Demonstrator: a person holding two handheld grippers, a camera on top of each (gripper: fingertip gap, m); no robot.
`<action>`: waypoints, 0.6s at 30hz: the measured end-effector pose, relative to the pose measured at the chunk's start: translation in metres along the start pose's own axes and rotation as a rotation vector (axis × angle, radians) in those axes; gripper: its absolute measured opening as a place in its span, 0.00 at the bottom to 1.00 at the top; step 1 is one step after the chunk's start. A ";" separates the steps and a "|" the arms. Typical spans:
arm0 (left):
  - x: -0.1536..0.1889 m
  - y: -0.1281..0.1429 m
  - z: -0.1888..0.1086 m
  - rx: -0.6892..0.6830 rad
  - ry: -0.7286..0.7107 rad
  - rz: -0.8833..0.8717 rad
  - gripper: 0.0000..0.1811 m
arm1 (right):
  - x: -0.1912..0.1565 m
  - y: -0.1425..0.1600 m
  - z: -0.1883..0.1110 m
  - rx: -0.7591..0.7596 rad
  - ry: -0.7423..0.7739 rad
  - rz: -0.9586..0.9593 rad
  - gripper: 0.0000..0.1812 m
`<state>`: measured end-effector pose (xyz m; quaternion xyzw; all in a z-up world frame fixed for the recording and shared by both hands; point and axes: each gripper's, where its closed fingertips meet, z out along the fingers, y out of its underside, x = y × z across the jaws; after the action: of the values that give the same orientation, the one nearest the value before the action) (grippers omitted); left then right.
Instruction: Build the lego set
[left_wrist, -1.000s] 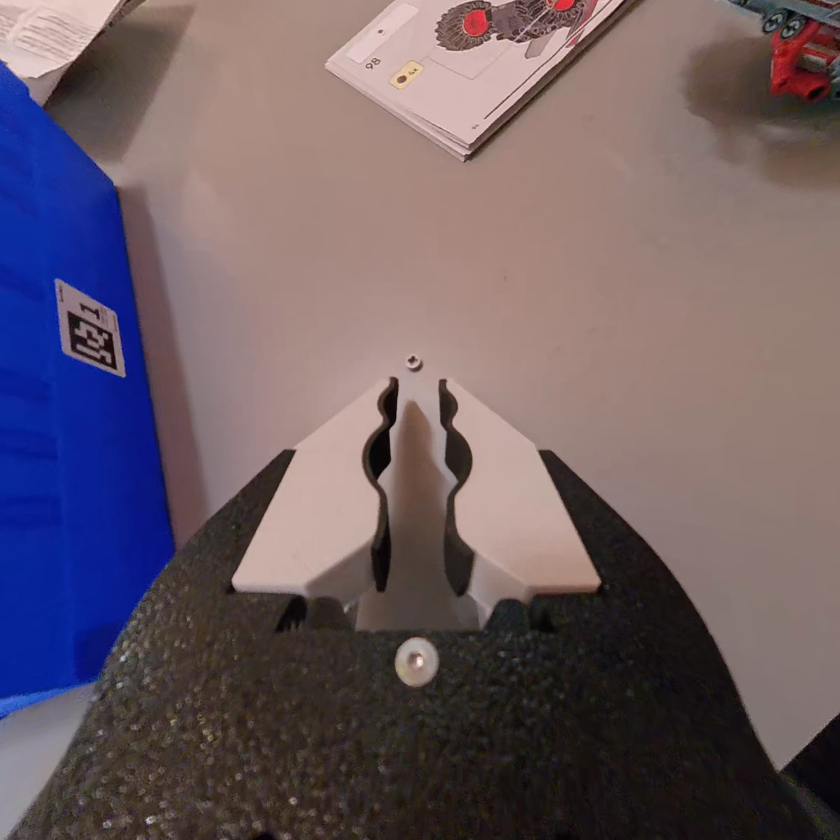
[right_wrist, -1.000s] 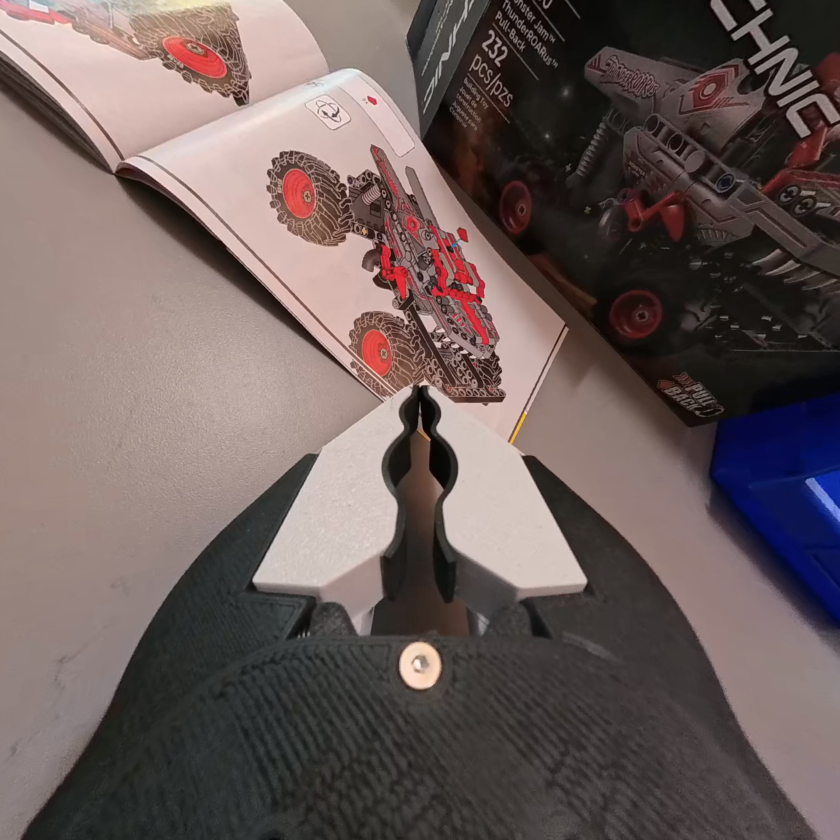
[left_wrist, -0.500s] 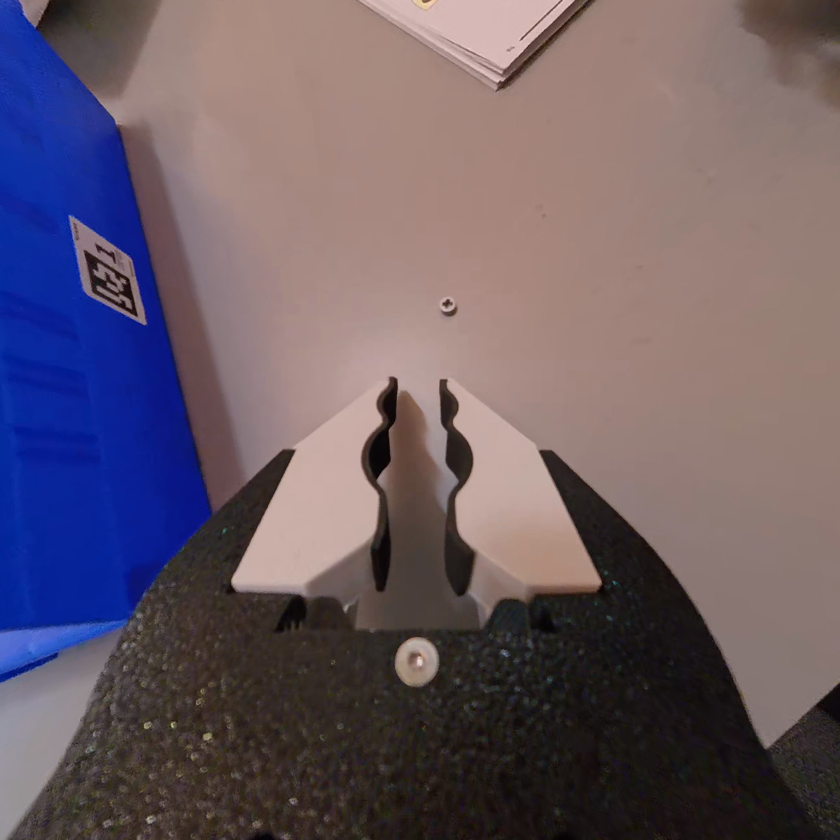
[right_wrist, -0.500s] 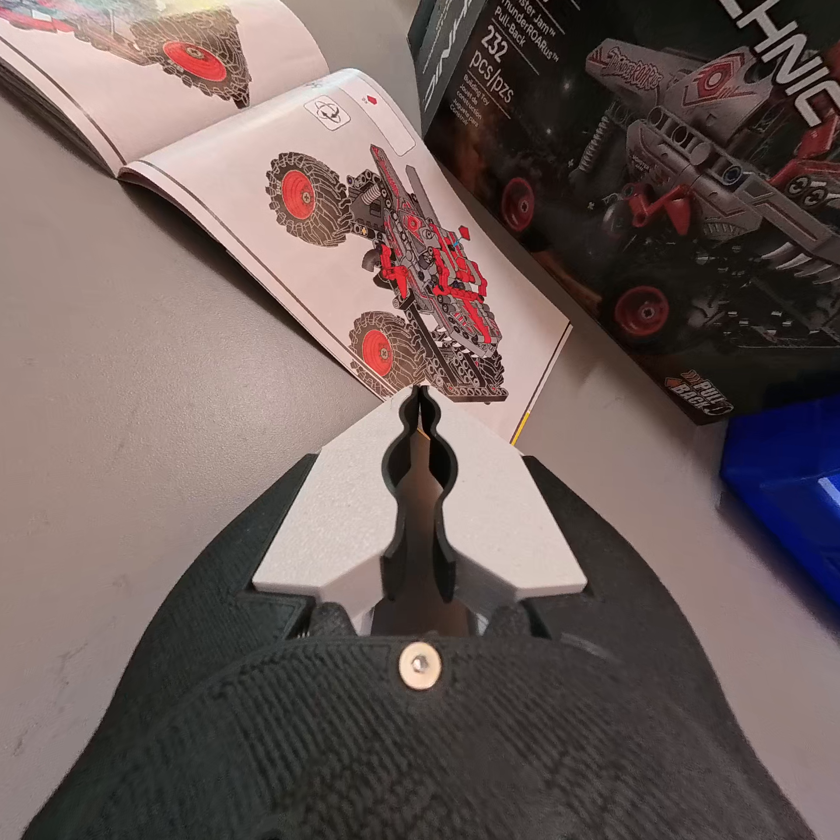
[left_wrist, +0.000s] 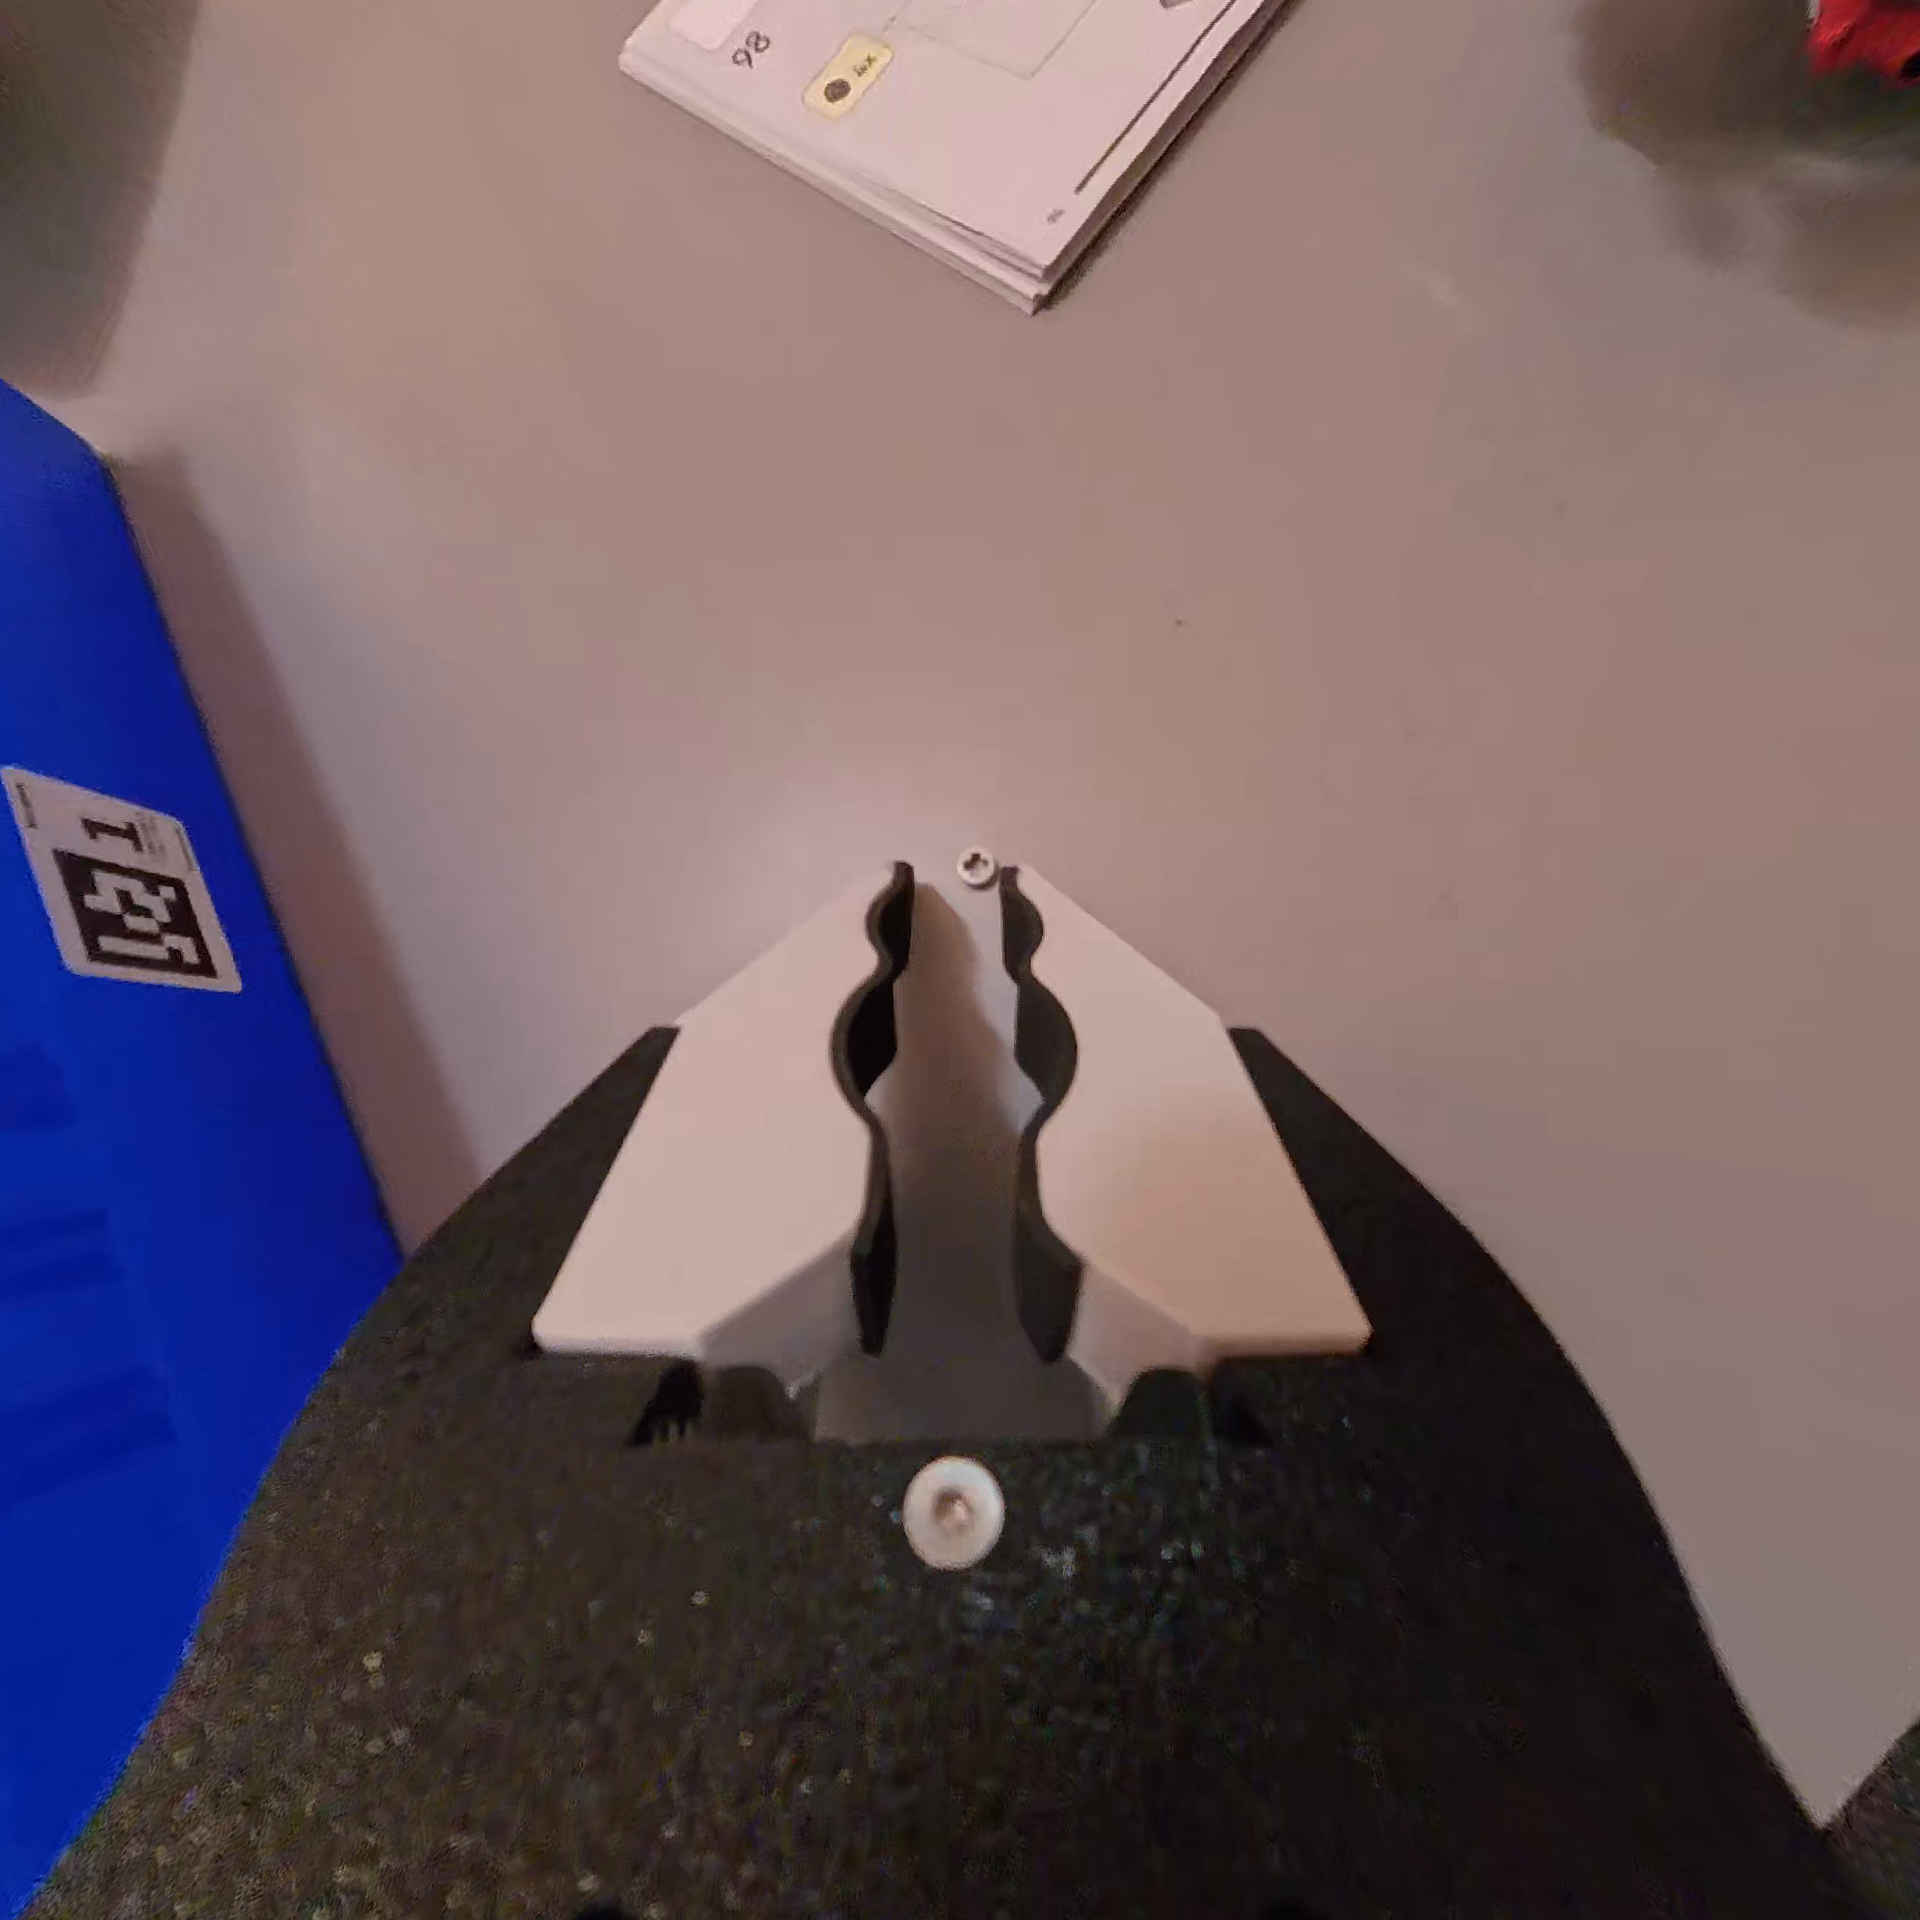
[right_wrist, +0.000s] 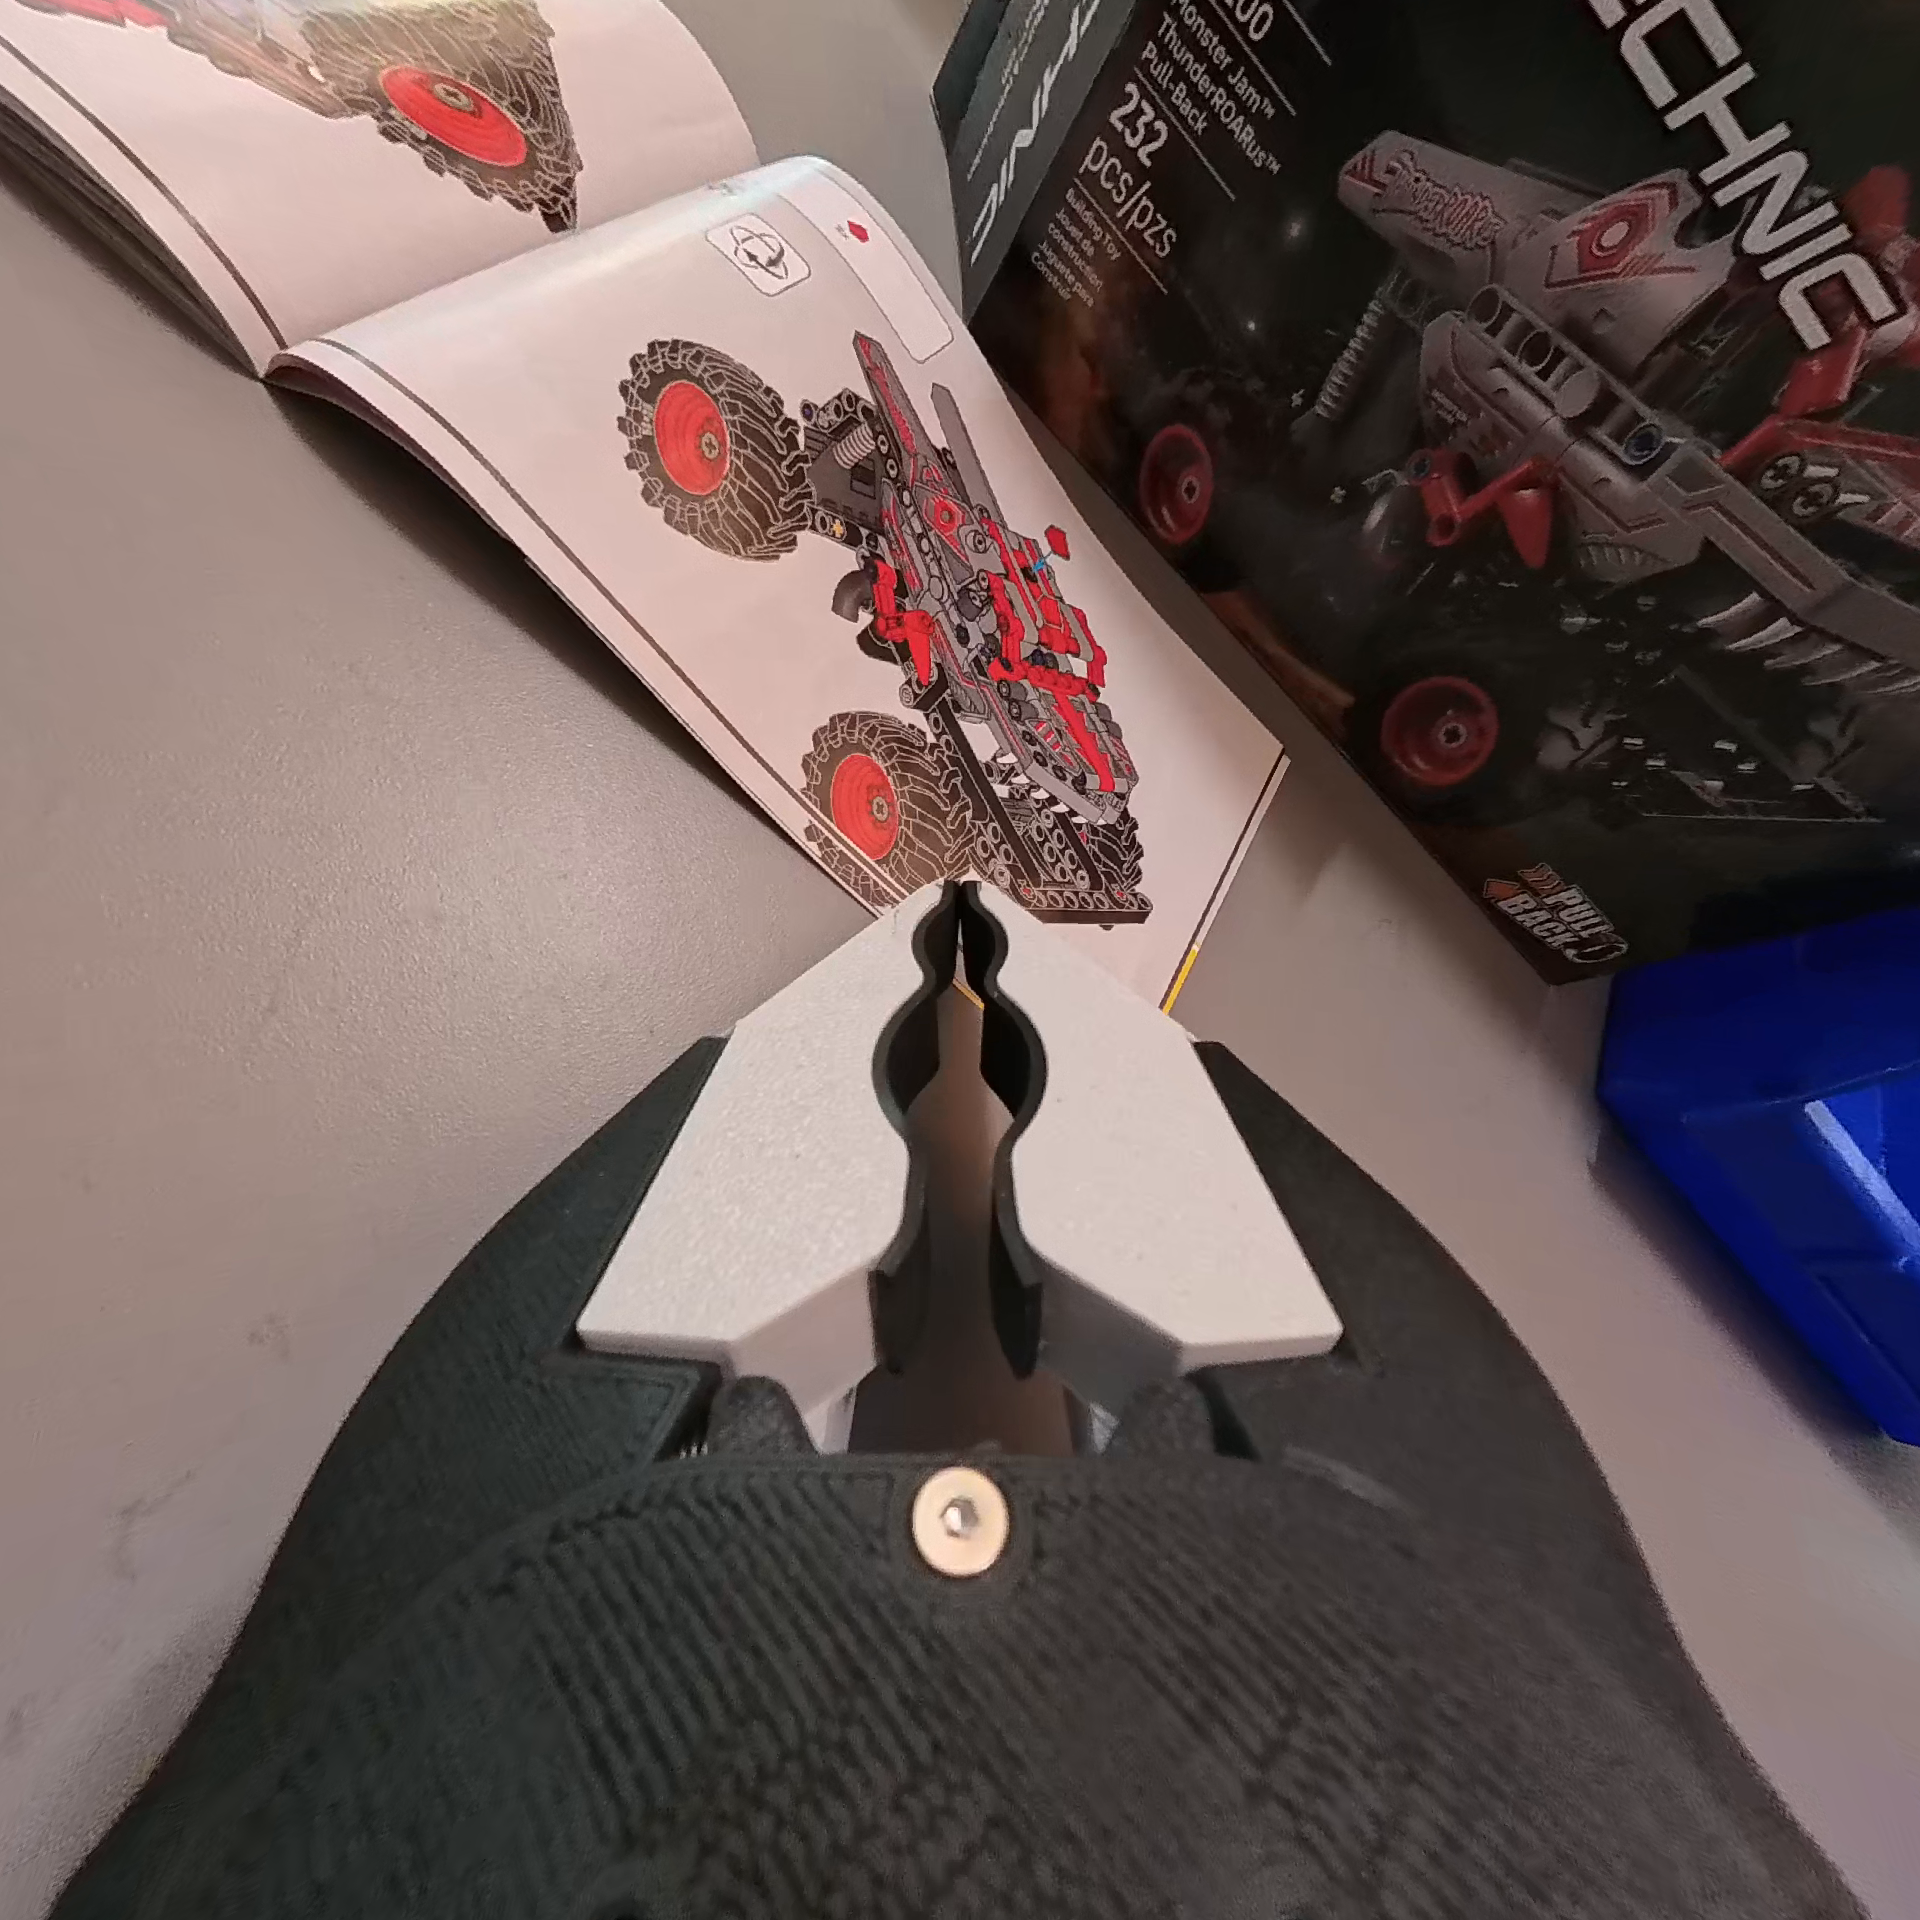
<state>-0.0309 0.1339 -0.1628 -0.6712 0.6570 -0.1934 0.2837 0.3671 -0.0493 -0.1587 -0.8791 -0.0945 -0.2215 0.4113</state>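
Because the tiny round grey plastic lego piece (left_wrist: 976, 868) lying on the flat grey table (left_wrist: 1351, 675) just past the spread-apart tips of the left gripper (left_wrist: 956, 883) looks light, hard and slippery, pinch its round sides gently, while the right gripper (right_wrist: 958, 900) stays out of it, tips together, holding nothing.

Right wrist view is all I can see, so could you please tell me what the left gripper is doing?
Observer: The left gripper is open, pointing down at the grey table.
Operator: Is there anything at its tips?
Observer: Yes, a small grey round piece lies on the table just beyond the gap, nearer the right finger.
Operator: What is beside it, please?
Observer: A blue bin with a black-and-white tag stands to its left.
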 end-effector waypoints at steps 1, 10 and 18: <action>0.001 0.001 0.002 -0.019 0.011 -0.005 0.07 | 0.000 0.000 0.000 0.002 0.002 -0.005 0.00; 0.001 -0.001 0.004 -0.024 -0.019 0.024 0.02 | 0.000 0.000 0.000 0.005 0.008 -0.012 0.00; 0.024 -0.053 -0.034 0.433 -0.078 0.141 0.02 | -0.007 -0.047 -0.059 0.196 -0.155 0.276 0.36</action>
<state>-0.0101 0.1046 -0.1065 -0.5540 0.6339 -0.2836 0.4592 0.3264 -0.0643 -0.0971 -0.8540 -0.0255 -0.0843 0.5128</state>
